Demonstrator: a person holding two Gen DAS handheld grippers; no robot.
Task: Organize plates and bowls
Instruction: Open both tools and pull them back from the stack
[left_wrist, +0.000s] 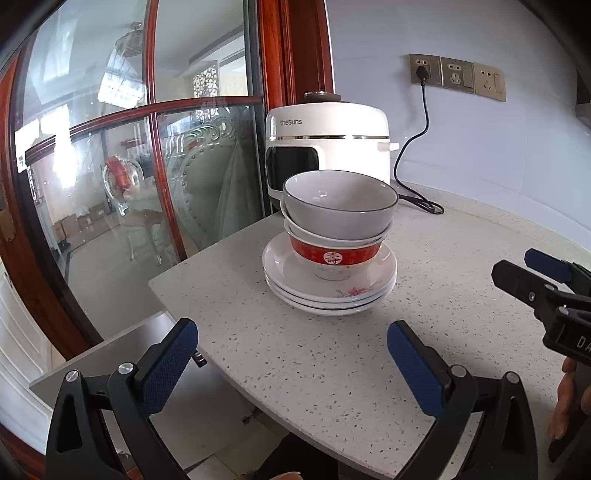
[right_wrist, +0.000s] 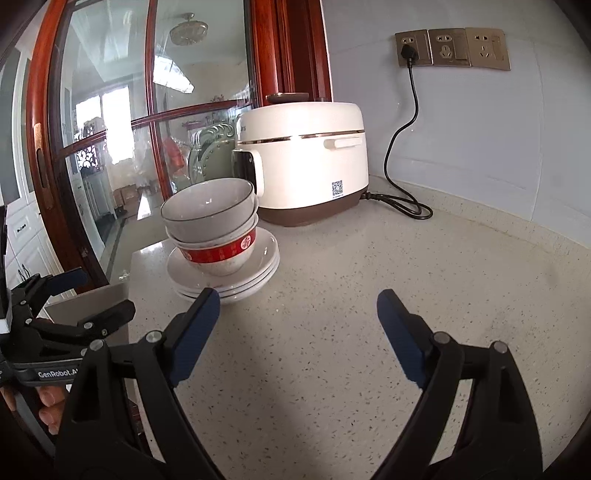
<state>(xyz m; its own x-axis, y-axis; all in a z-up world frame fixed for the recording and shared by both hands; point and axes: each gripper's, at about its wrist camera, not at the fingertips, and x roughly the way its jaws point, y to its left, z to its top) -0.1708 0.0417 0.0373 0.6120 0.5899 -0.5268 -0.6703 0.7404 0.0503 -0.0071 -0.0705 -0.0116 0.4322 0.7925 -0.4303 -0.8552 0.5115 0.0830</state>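
Observation:
A stack of white plates (left_wrist: 328, 295) (right_wrist: 258, 266) sits on the speckled counter. On it stands a red-banded bowl (left_wrist: 332, 256) (right_wrist: 221, 254), with a white bowl nested in it and a grey bowl (left_wrist: 340, 203) (right_wrist: 208, 208) on top. My left gripper (left_wrist: 291, 339) is open and empty, in front of the stack and apart from it. My right gripper (right_wrist: 297, 306) is open and empty, to the right of the stack; its left fingertip (right_wrist: 207, 302) is close to the plates' rim. The right gripper also shows in the left wrist view (left_wrist: 532, 273).
A white rice cooker (left_wrist: 327, 144) (right_wrist: 303, 158) stands behind the stack, its black cord (right_wrist: 402, 199) plugged into a wall socket (right_wrist: 412, 48). A glass door with a red wooden frame (left_wrist: 155, 147) is at the left. The counter's edge (left_wrist: 177, 310) drops off at the left.

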